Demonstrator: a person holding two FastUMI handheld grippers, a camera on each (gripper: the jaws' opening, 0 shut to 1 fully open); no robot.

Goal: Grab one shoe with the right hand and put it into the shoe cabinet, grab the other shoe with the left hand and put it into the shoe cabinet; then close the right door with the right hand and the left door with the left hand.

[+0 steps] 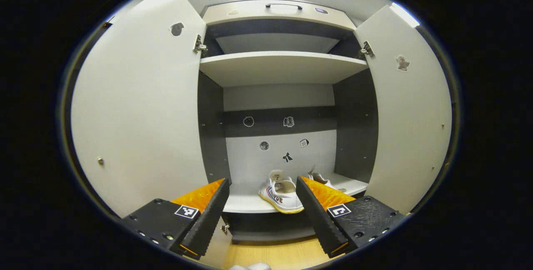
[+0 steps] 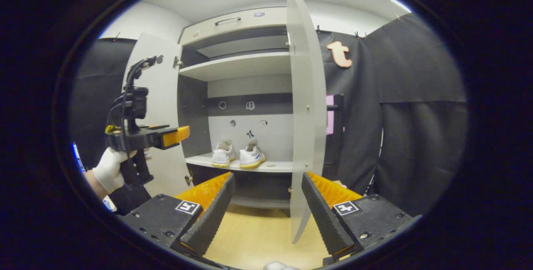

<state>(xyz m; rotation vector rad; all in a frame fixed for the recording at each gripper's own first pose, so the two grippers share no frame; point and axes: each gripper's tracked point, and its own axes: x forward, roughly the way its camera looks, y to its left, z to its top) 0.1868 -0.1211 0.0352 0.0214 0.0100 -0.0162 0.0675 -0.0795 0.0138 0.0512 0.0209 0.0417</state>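
Left gripper [image 1: 260, 216] released, nothing between fingers, facing the cabinet [image 1: 279, 68]. Right gripper [image 2: 266, 214] released too, right door [image 2: 306, 107] edge-on just ahead of its gap. Both shoes [image 2: 238, 154] side by side on the lower shelf [image 2: 250, 165], well ahead. Left door [image 1: 137, 107] swung wide. Right gripper view catches a gloved hand [image 2: 109, 170] holding the left gripper.

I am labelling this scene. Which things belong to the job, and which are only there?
Job: two shoes on the cabinet shelf; right door; left door; left gripper; right gripper.
Only there: stickers; drawer handle.
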